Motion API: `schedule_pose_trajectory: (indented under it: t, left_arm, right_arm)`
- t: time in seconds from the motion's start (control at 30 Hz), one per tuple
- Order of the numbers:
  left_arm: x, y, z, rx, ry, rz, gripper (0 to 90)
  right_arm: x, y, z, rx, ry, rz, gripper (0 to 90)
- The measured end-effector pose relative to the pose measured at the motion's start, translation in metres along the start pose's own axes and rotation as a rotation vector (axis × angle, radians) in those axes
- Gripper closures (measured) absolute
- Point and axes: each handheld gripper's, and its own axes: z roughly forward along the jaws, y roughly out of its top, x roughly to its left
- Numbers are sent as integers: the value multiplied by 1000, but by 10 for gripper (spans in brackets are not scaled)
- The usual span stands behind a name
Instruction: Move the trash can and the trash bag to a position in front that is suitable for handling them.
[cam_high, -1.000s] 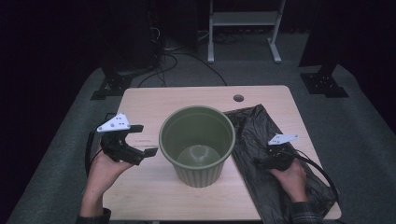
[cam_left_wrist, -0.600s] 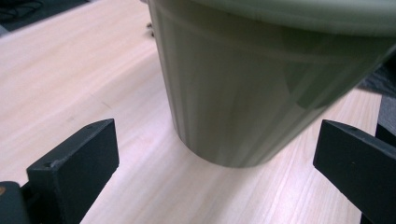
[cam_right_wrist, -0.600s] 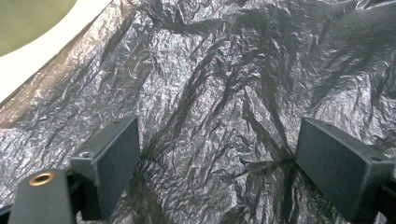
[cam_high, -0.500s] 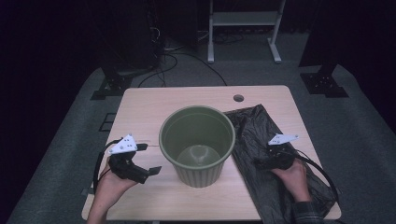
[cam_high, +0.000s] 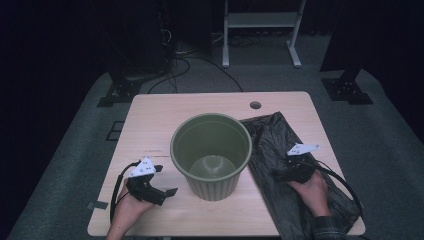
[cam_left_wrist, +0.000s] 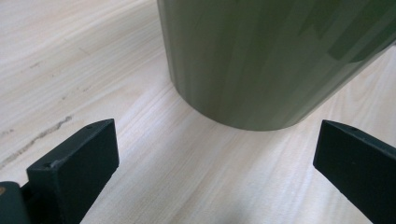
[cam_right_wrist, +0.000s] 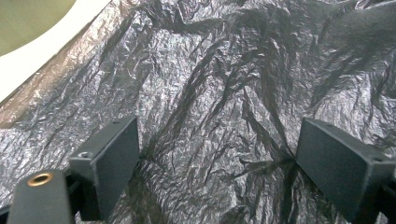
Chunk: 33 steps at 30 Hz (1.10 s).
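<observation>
Both grippers gape wide as we hold the left gripper (cam_high: 167, 192) beside the green bin (cam_high: 211, 150) and the right gripper (cam_high: 279, 172) over the black bag (cam_high: 272, 135).

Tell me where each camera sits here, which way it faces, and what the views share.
High view: fixed above the person's side, looking forward and down on the wooden table; both hands, the left gripper and right gripper show.
Left gripper view: rides the left gripper, low over the table, facing the green bin base between open jaws.
Right gripper view: rides the right gripper, looking down on the black bin bag, jaws open.
Shared: bin and bag appear in the high view too.
</observation>
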Motion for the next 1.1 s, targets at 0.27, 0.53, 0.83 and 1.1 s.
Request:
schedule_pose_trajectory:
  t: [0.27,0.53,0.83,1.1]
  left_arm:
    - [7,-17,19,24,26,-12,0]
    - [9,-25,30,86,55,-1,0]
    - [6,-24,34,144,79,22,0]
    - [6,-24,34,144,80,20,0]
  right_arm:
    - [0,0,0,0,0,0,121]
    - [0,0,0,0,1,0,121]
    - [0,0,0,0,2,0,121]
    - [0,0,0,0,3,0,120]
